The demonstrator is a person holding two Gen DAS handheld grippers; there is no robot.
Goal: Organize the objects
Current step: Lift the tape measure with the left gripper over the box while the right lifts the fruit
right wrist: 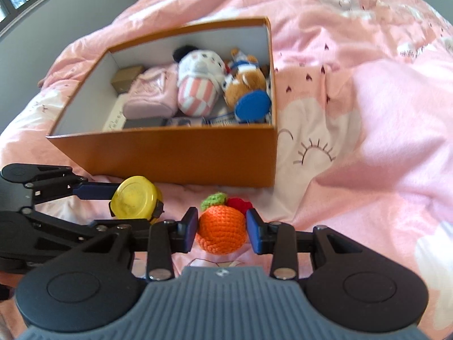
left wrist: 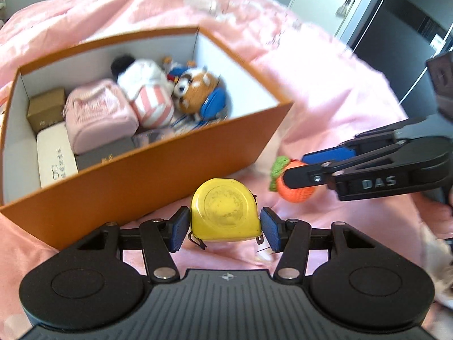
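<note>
My left gripper (left wrist: 225,231) is shut on a yellow tape measure (left wrist: 225,211), its blue pads pressing both sides, lifted just in front of the orange box (left wrist: 147,181). The same tape measure (right wrist: 136,199) and left gripper (right wrist: 119,206) show at the lower left of the right wrist view. My right gripper (right wrist: 222,231) is shut on a crocheted orange fruit (right wrist: 220,231) with a green leaf and a red bit. From the left wrist view that fruit (left wrist: 291,184) hangs in the right gripper (left wrist: 297,170) to the right of the box.
The orange box (right wrist: 175,153) sits on a pink bedspread (right wrist: 354,113) and holds a pink pouch (left wrist: 97,116), a striped plush (left wrist: 150,99), a brown plush with blue parts (left wrist: 201,90) and small boxes (left wrist: 46,107). A door (left wrist: 348,0) stands at the far right.
</note>
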